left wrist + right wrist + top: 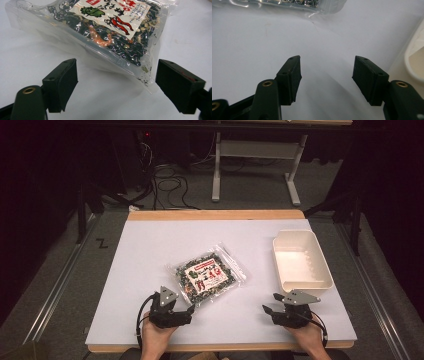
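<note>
Left gripper [116, 85] open, bag [107, 30] just ahead, ungripped. Right gripper [325, 80] open, empty; tub [415, 60] beside it. Pickup pending.

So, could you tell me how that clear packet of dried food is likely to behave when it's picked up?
The packet is thin glossy film, so probably floppy and a bit slippery. Its loose dried contents look light and may shift, letting it sag from a corner grip.

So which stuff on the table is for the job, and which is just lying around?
For the job:
- clear food bag
- left hand-held gripper, open beside the bag
- right hand-held gripper, open

Lying about:
- white tub, not touched
- cables on the floor
</note>
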Available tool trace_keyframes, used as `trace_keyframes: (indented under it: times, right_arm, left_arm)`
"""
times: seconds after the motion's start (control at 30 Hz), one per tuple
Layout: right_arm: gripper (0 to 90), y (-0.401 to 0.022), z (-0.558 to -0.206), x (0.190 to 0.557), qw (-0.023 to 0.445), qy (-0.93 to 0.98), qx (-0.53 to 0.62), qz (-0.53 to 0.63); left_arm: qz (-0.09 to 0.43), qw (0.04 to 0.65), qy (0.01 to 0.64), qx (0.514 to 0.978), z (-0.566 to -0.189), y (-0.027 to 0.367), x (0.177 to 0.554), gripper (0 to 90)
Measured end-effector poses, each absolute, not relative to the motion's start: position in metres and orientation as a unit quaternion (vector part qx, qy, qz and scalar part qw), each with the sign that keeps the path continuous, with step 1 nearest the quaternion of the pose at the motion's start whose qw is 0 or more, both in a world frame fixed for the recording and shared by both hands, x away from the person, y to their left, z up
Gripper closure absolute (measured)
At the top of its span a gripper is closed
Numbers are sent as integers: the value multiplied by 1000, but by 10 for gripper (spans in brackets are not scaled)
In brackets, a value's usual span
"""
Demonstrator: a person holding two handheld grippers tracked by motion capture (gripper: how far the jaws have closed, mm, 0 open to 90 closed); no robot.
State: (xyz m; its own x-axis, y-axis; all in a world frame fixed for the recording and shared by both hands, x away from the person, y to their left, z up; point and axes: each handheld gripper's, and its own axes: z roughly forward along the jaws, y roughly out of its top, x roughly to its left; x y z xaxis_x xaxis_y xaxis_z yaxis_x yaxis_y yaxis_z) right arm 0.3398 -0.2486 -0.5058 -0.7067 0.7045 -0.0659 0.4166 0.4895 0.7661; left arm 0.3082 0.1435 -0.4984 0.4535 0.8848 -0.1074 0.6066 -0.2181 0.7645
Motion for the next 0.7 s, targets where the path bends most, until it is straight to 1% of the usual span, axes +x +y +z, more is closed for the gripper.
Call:
trace_keyframes:
  times: [0.13,0.33,0.5,0.6,0.7]
  right_arm:
    - [395,-248,-506,340,184,845,332,377]
    - [401,-250,-503,337,200,826,339,403]
    - [371,-251,-500,336,209,819,335,416]
    - [331,-250,-501,336,212,819,341,410]
    - [333,-251,-500,338,213,819,349,402]
  left_arm:
    - [179,386,492,759,-498,143,308,186]
    - [180,393,494,754,-495,144,310,189]
    - [183,397,492,753,-493,143,312,189]
    - [187,391,495,753,-492,144,314,191]
    - [191,381,505,751,-491,147,316,194]
